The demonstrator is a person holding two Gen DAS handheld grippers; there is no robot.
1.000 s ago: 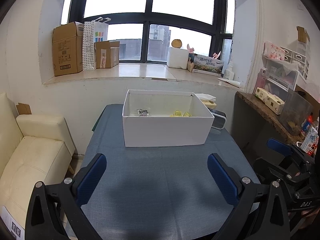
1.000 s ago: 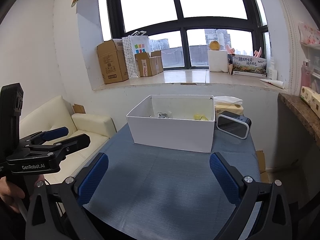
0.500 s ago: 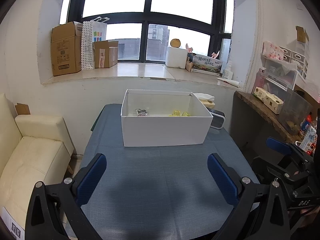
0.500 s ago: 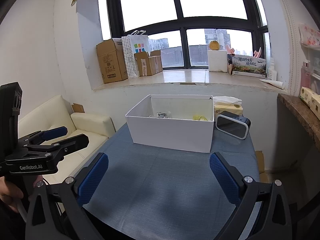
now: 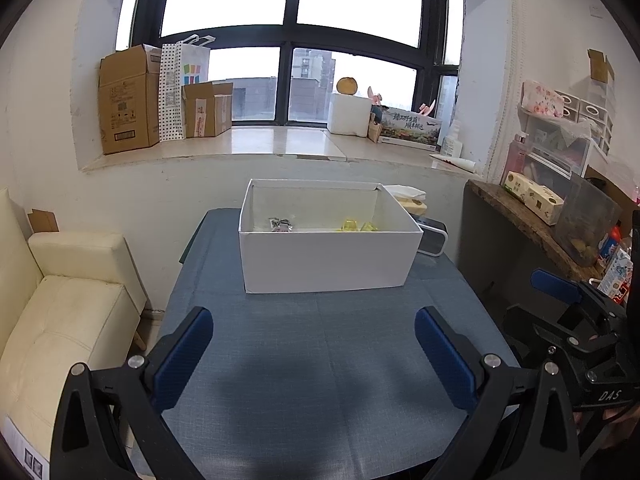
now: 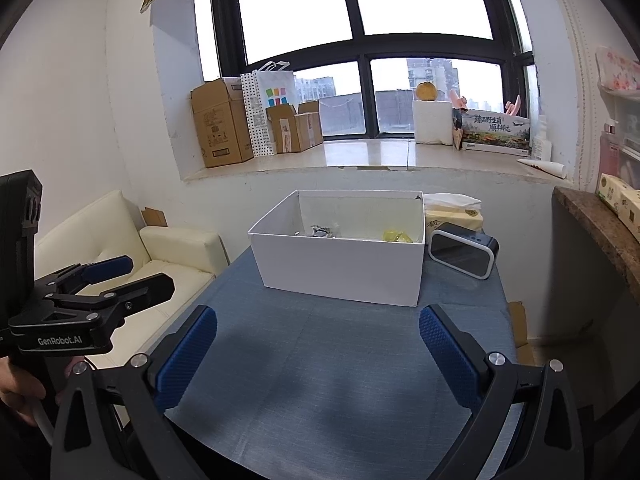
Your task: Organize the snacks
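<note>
The left gripper (image 5: 314, 346) has its jaws spread wide with nothing between them, hovering over the near edge of the blue-grey cloth-covered surface (image 5: 320, 360). The right gripper (image 6: 318, 344) is likewise released, its blue textured pads (image 6: 186, 354) well apart above the same near edge.

Toward the far edge of the surface stands an open white rectangular cardboard box (image 5: 326, 260), plain-sided and lidless. Inside it, against the far part of the floor, lie small yellow translucent-wrapped snacks (image 5: 358, 226) on the right and a silvery crinkled snack packet (image 5: 280, 225) on the left (its print is too small to read); the two are apart.

Just beside the box's right side, at the far right corner of the surface, a black rounded speaker with a white rim (image 6: 464, 250) leans, and behind it sits a yellow tissue pack (image 6: 454, 216).

A cream leather sofa (image 5: 60, 312) stands off the left edge.
</note>
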